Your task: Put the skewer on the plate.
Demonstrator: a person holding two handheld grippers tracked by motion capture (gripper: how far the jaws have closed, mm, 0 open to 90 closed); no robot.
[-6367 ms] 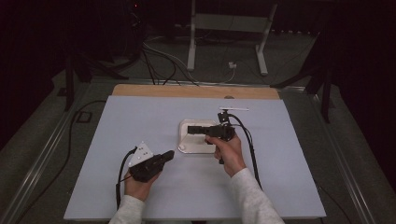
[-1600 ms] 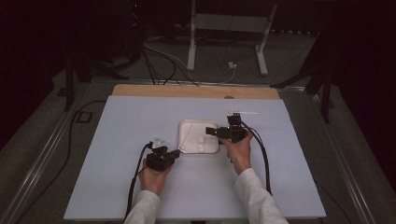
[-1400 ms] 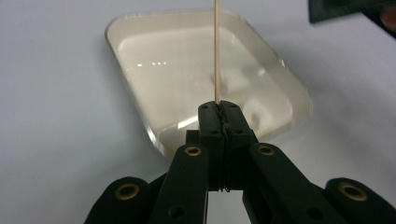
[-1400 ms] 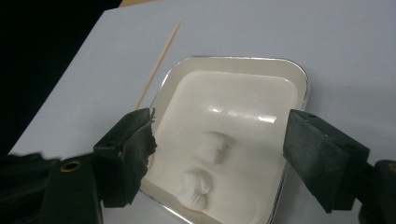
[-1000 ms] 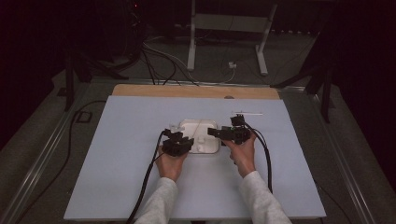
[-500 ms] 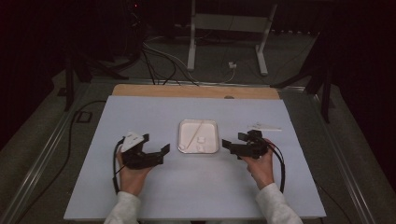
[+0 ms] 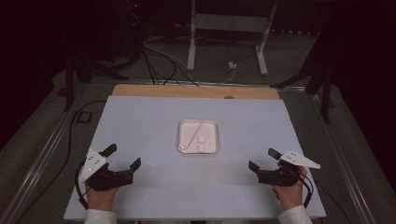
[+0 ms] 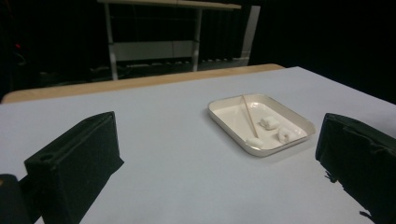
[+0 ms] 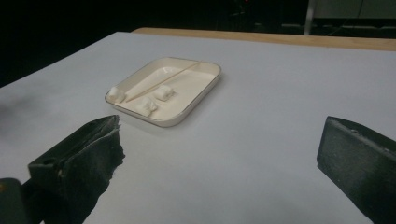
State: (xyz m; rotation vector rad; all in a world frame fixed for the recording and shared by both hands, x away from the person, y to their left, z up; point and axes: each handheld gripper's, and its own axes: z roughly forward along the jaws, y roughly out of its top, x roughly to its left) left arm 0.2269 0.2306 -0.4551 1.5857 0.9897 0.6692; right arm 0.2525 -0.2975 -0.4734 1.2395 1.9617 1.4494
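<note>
White table (image 7: 154, 121) spans most of the high view, with a wooden strip (image 7: 196, 91) along its far edge. Left gripper (image 7: 122, 157) sits over the near-left corner of the table, jaws spread wide, nothing between them; held in the person's left hand (image 7: 100, 196). Right gripper (image 7: 264, 159) sits over the near-right corner, jaws likewise spread and empty, held in the right hand (image 7: 289, 191). Both grippers are well apart from the tray and from each other. Cream tray (image 7: 181, 140), shallow with rounded corners, lies flat at the table's centre, between the two grippers and farther from the person. In the tray: a thin wooden skewer (image 8: 249, 116) lying diagonally, one end at the far rim, and three small white marshmallow-like pieces (image 8: 269, 122) near the tray's near end; one piece sits at the skewer's near tip, though whether it is pierced I cannot tell. The other two lie loose just beside the skewer.
</note>
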